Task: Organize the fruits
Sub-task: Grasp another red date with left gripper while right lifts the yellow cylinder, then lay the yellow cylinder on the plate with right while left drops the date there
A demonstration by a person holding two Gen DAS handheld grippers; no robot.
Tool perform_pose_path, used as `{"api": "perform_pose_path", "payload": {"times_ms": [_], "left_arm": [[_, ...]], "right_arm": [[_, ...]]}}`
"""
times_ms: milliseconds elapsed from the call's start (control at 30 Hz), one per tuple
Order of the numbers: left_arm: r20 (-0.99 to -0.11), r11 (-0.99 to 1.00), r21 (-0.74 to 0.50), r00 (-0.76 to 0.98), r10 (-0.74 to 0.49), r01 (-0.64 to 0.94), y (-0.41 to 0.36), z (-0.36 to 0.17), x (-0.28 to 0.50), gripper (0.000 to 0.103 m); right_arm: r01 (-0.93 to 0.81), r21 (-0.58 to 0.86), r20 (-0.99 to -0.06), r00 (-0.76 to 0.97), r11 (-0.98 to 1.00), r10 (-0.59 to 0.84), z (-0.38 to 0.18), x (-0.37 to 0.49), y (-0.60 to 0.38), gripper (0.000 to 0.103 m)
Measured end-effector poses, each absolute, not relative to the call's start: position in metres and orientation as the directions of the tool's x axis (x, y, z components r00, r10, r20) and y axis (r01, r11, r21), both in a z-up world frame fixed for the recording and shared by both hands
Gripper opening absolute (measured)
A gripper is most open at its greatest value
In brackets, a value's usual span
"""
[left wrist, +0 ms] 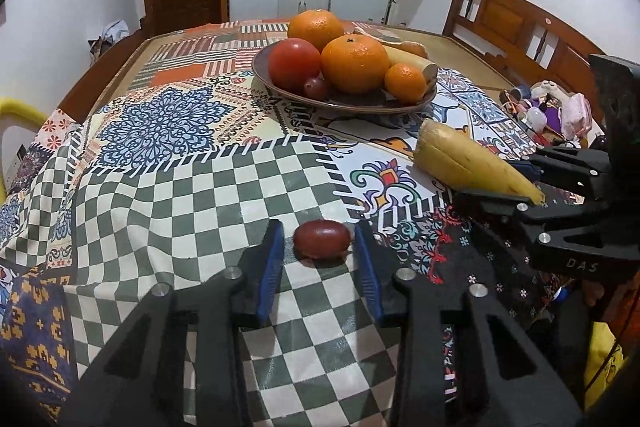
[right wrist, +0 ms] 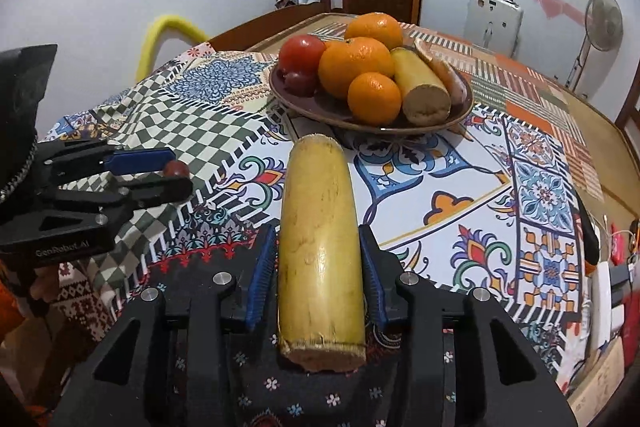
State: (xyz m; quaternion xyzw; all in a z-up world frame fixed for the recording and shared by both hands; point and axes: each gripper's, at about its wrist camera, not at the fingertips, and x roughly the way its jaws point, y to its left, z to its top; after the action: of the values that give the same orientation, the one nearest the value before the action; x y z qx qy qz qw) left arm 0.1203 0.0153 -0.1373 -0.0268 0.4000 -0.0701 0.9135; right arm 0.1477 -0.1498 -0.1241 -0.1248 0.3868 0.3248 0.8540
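Observation:
A brown fruit plate (left wrist: 360, 103) holds a red tomato (left wrist: 294, 63), oranges (left wrist: 354, 65), a grape and a banana piece; it also shows in the right wrist view (right wrist: 320, 109). A small dark red grape (left wrist: 322, 239) lies on the checked cloth between the blue pads of my left gripper (left wrist: 319, 249), with gaps on both sides. A yellow banana piece (right wrist: 320, 255) lies on the cloth between the pads of my right gripper (right wrist: 318, 267), close to both pads. The banana also shows in the left wrist view (left wrist: 472, 159).
The table is covered with a patterned cloth (left wrist: 160, 131). A wooden bed frame (left wrist: 516, 23) and clutter (left wrist: 552, 107) are at the right. A yellow chair back (right wrist: 168, 31) stands at the far left edge. A fan (right wrist: 602, 23) stands behind.

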Motion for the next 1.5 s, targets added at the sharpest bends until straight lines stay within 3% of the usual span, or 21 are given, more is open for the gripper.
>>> {"api": "perform_pose_path", "payload": {"times_ms": [367,1100,1500], "left_arm": [[-0.719,0.988,-0.117,0.677,-0.157,0.105,0.016,-0.128,0.119,0.028],[-0.573,0.99,-0.084,0.807,-0.144,0.117,0.006,-0.049,0.159,0.028],[-0.556,0.994,-0.068,0.824,-0.108,0.085,0.008,-0.041,0.198,0.028]], "right_arm": [[-0.647,0.09,-0.704,0.497,0.757,0.508,-0.114,0.146,-0.16,0.034],[-0.607,0.084,-0.544,0.636,0.79,0.547,-0.049,0.186,-0.171,0.034],[-0.58,0.11,-0.516,0.661,0.807,0.545,-0.046,0.221,-0.164,0.034]]}}
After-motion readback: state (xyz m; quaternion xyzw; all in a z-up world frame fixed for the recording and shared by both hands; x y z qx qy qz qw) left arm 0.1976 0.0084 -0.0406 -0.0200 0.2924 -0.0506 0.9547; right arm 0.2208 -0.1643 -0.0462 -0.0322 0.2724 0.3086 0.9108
